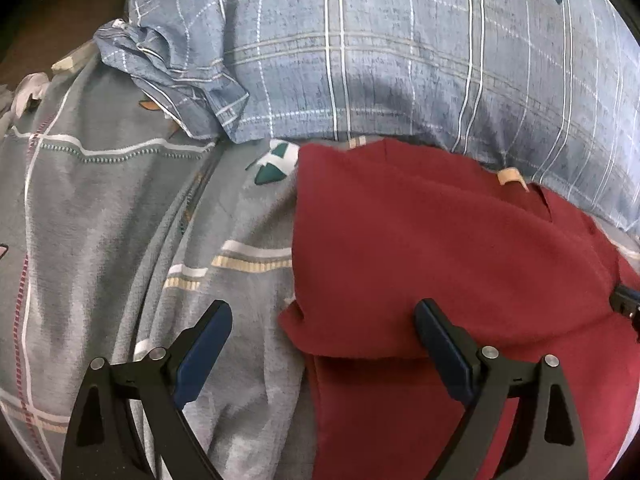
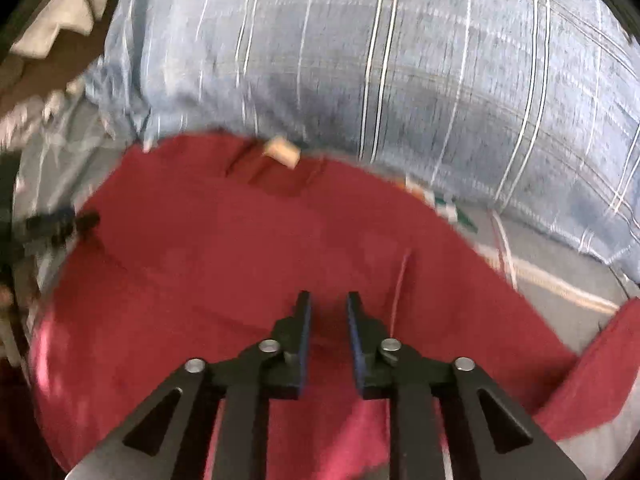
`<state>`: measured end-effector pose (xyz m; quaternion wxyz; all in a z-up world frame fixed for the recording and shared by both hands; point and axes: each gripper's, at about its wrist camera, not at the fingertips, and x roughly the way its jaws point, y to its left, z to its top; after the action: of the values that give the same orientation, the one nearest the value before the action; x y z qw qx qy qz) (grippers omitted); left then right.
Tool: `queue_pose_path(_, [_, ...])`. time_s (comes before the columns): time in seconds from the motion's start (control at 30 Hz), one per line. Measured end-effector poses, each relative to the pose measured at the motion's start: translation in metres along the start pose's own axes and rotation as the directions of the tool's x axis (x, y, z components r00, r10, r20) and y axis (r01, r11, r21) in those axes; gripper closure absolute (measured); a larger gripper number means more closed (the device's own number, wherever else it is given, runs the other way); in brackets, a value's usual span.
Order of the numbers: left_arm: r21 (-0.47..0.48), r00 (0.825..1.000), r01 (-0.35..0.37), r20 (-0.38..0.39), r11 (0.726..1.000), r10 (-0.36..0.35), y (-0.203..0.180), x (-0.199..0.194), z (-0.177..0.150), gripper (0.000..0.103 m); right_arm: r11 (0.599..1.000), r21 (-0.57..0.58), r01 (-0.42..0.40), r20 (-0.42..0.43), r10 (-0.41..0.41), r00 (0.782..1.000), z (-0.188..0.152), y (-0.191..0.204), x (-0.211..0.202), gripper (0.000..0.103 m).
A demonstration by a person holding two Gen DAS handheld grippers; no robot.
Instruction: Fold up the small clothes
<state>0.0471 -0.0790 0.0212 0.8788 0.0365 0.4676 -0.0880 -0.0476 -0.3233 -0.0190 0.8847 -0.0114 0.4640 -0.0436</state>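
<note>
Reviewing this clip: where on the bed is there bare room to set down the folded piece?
Free: the grey checked sheet left of the red garment, below the crumpled blue cloth. Crowded: the blue plaid pillow borders the garment's far edge.

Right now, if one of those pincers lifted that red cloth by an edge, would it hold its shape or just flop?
Probably flop: the red garment already lies in soft folds and follows the bedding beneath. It looks thin, so likely light. Its matte, slightly fuzzy surface suggests it would drag and bunch rather than slide when pushed.
</note>
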Motion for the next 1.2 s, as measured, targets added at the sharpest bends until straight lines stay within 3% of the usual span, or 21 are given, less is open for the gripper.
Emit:
queue_pose_path(0.07, [0.010, 1.000, -0.013, -0.006, 1.000, 0.013, -0.002, 0.003, -0.002, 0.010, 1.000, 0.000, 0.012, 0.045, -0.012, 0.999, -0.009, 0.002, -0.003, 0.083])
queue_pose_path(0.17, [0.001, 1.000, -0.013, 0.004, 1.000, 0.013, -0.003, 0.001, -0.002, 0.010, 0.997, 0.072, -0.004, 0.021, 0.003, 1.000, -0.009, -0.001, -0.010, 0.081])
queue_pose_path(0.3, [0.004, 0.999, 0.011, 0.039, 1.000, -0.011, -0.004, -0.009, -0.001, 0.010, 0.989, 0.144, -0.024, 0.076, 0.013, 0.997, -0.014, -0.002, -0.025, 0.060])
queue_pose_path(0.53, [-0.003, 0.997, 0.032, 0.076, 0.999, -0.032, 0.000, -0.018, -0.005, 0.010, 0.982, 0.182, -0.051, 0.177, 0.018, 0.984, -0.005, 0.008, -0.034, 0.059])
queue_pose_path(0.9, [0.022, 0.999, 0.032, 0.037, 0.999, -0.033, -0.007, -0.003, -0.002, 0.010, 0.976, 0.213, -0.046, 0.111, 0.022, 0.994, -0.006, 0.006, 0.002, 0.056])
queue_pose_path(1.1, [0.071, 0.987, 0.132, 0.079, 0.989, -0.138, -0.017, -0.025, -0.007, 0.010, 0.970, 0.232, -0.067, 0.116, 0.041, 0.992, -0.008, 0.001, -0.006, 0.054])
queue_pose_path(1.2, [0.103, 0.982, 0.153, 0.092, 0.983, -0.162, -0.023, -0.031, -0.014, 0.010, 0.958, 0.276, -0.077, 0.156, 0.035, 0.987, -0.011, -0.012, -0.023, 0.044])
